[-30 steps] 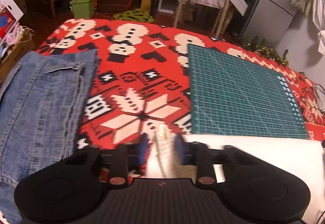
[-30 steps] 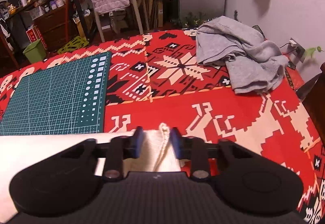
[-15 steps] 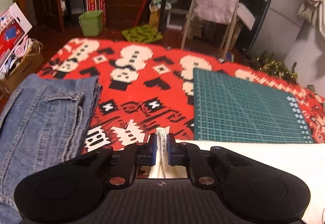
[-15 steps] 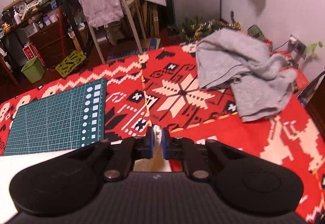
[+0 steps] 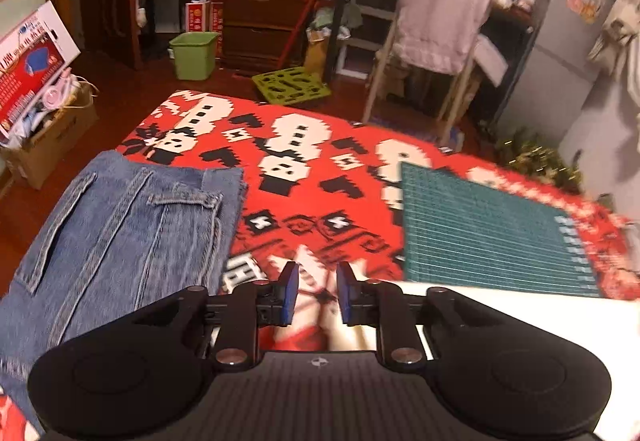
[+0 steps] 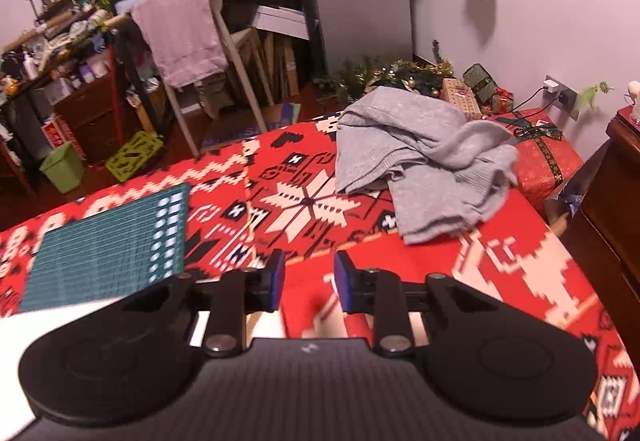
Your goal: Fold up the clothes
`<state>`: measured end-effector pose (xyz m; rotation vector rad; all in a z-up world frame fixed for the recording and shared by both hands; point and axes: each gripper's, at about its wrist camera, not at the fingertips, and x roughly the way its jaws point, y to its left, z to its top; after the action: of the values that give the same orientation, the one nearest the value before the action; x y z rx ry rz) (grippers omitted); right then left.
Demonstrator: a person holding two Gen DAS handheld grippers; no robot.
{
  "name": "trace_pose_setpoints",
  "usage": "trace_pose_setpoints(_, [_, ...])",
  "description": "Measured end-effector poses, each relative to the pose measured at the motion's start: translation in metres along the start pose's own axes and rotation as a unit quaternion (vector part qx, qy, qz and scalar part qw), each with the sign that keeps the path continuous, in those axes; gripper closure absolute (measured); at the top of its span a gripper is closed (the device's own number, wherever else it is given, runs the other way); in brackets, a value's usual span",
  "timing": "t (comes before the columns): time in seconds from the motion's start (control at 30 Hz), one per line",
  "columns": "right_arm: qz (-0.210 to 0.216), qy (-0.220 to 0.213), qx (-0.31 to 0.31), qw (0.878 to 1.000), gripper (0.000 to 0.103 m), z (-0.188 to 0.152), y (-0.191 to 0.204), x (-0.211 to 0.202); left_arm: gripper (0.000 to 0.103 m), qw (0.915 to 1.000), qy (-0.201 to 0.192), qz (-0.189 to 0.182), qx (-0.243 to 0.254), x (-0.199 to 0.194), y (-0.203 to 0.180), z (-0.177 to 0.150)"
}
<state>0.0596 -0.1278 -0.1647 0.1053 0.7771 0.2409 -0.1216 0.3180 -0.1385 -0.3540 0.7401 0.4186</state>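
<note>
A white cloth (image 5: 520, 309) lies flat on the red patterned blanket (image 5: 320, 169), just below and to the right of my left gripper (image 5: 313, 273). That gripper is open with only blurred blanket showing between its blue pads. In the right wrist view the same white cloth (image 6: 60, 325) shows at the lower left, under the left side of my right gripper (image 6: 309, 265), which is open and holds nothing. Folded blue jeans (image 5: 120, 233) lie at the left. A crumpled grey garment (image 6: 420, 165) sits at the far right of the blanket.
A green cutting mat (image 5: 488, 233) lies on the blanket between the two grippers, also seen as the mat (image 6: 112, 241) on the right view's left. Beyond the bed stand a chair with a towel (image 5: 436, 29), shelves, a green bin (image 5: 194, 55) and wrapped gifts (image 6: 536, 157).
Both grippers were shut on the white cloth's edge half a second ago; both have opened, let it go and risen. The cloth now lies lower in both views.
</note>
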Motion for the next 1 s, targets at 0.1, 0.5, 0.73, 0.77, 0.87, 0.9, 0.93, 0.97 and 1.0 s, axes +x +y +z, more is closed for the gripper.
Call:
trace_pose_setpoints(0.1, [0.017, 0.01, -0.012, 1.0, 0.092, -0.016, 0.0, -0.02, 0.094, 0.9994, -0.004, -0.034, 0.006, -0.023, -0.007, -0.013])
trace_pose_setpoints(0.5, [0.092, 0.039, -0.068, 0.993, 0.095, -0.099, 0.056, -0.07, 0.096, 0.9887, 0.049, -0.138, 0.03, -0.062, -0.05, -0.086])
trace_pose_setpoints(0.73, [0.083, 0.034, -0.13, 0.987, 0.095, -0.141, 0.09, -0.076, 0.096, 0.987, 0.054, -0.113, 0.1, -0.056, -0.086, -0.122])
trace_pose_setpoints(0.77, [0.078, 0.037, -0.128, 0.988, 0.095, -0.144, 0.087, -0.075, 0.096, 0.9868, 0.057, -0.106, 0.108, -0.055, -0.087, -0.127])
trace_pose_setpoints(0.87, [0.073, 0.035, -0.115, 0.99, 0.097, -0.15, 0.071, -0.078, 0.096, 0.9864, 0.055, -0.1, 0.118, -0.056, -0.077, -0.137])
trace_pose_setpoints(0.9, [0.068, 0.035, -0.112, 0.991, 0.097, -0.15, 0.066, -0.079, 0.096, 0.9864, 0.056, -0.103, 0.115, -0.058, -0.073, -0.138])
trace_pose_setpoints(0.93, [0.067, 0.038, -0.107, 0.991, 0.097, -0.15, 0.062, -0.079, 0.096, 0.9866, 0.058, -0.106, 0.11, -0.06, -0.07, -0.138])
trace_pose_setpoints(0.97, [0.067, 0.042, -0.101, 0.992, 0.094, -0.149, 0.058, -0.08, 0.096, 0.9869, 0.06, -0.108, 0.104, -0.061, -0.066, -0.138])
trace_pose_setpoints(1.0, [0.071, 0.041, -0.098, 0.992, 0.094, -0.149, 0.058, -0.082, 0.096, 0.9872, 0.062, -0.11, 0.097, -0.062, -0.064, -0.138])
